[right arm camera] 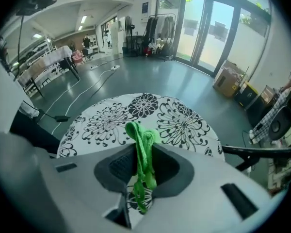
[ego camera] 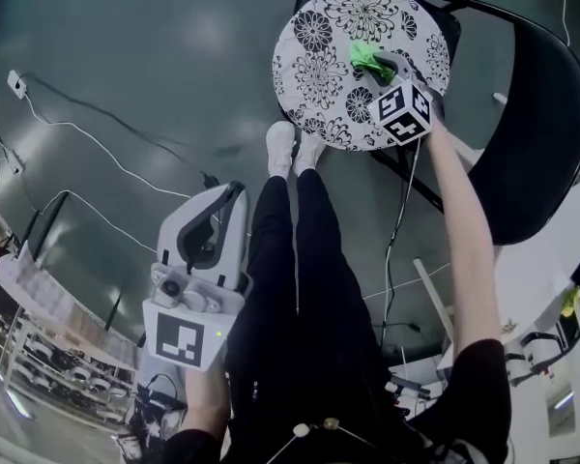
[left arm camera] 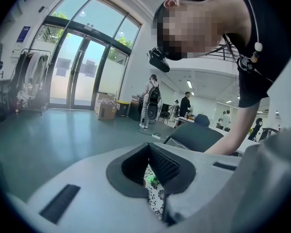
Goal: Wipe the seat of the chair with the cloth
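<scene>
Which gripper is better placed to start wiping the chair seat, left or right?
Right. The right gripper holds the green cloth over the round floral seat cushion; the left gripper holds nothing, back by the person's legs.

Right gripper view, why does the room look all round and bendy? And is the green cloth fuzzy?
Right gripper view: a wide-angle lens curves the room and darkens the corners; the green cloth pinched in the right gripper looks fairly sharp; the glass doors glare bright. Head view: dimmer overall, with the floral seat the brightest thing.
</scene>
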The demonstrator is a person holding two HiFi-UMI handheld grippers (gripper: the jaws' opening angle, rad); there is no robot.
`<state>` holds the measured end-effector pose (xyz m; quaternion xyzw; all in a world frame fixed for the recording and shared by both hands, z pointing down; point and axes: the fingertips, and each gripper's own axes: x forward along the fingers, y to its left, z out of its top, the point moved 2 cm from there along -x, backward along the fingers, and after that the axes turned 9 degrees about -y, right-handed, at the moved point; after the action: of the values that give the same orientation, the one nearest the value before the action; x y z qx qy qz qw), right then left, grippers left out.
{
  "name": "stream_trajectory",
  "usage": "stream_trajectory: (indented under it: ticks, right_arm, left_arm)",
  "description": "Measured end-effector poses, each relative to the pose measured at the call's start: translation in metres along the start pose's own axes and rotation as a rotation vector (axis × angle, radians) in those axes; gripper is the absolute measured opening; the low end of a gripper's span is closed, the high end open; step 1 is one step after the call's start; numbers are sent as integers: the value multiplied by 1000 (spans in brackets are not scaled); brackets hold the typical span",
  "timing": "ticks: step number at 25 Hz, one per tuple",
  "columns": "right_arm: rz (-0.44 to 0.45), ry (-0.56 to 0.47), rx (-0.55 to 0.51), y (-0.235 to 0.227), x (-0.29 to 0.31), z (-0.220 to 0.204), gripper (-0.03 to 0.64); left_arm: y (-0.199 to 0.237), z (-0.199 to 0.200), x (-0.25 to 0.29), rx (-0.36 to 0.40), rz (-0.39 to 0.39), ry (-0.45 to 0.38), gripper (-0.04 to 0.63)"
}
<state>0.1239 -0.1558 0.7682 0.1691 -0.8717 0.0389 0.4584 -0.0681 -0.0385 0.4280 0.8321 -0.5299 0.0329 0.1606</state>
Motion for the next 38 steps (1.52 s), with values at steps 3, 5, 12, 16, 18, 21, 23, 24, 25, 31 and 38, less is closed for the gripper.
stream_trajectory:
  ticks: [3,5,12,16,18,21,23,24,25,31,38]
  right_arm:
    - [62,-5,41,36,-12,-10,83]
    - [109,8,18,64,-19,-20,84]
    - [278,29,-3,141,-42,-39,84]
    - [374,40,45,168,-51,-44,83]
    - [428,45,65,179,-56,-46,84]
    - [433,27,41,178,-62,-40,84]
    - [396,3,36,159,-64,-31,83]
    - [366,-6,39,145,-63,-27,84]
    - [327,-12,41,127,-63,-23,83]
    - [42,-7,54,1,-53,-19,84]
    - [-174,58,1,-101,-54,-29,84]
  left_arm:
    - [-2,0,2,-6,-8,-2,5]
    - [-3,1,2,-6,-15,-1,5]
    - [-2,-1,2,-16,-17,-3,5]
    - [-3,-3,2,-32,-13,-4,5]
    - [-5,-4,3,-32,-18,-4,5]
    - [-5,-4,3,-27,-22,-3,5]
    - [-4,-5,2,-28,-19,-3,5]
    - [-3,-5,1,-30,-16,-4,5]
    - [-3,-5,1,-32,-13,-5,5]
    - [-8,-6,4,-39,-20,-10,5]
    - [-4,-8,4,-39,-14,-1,5]
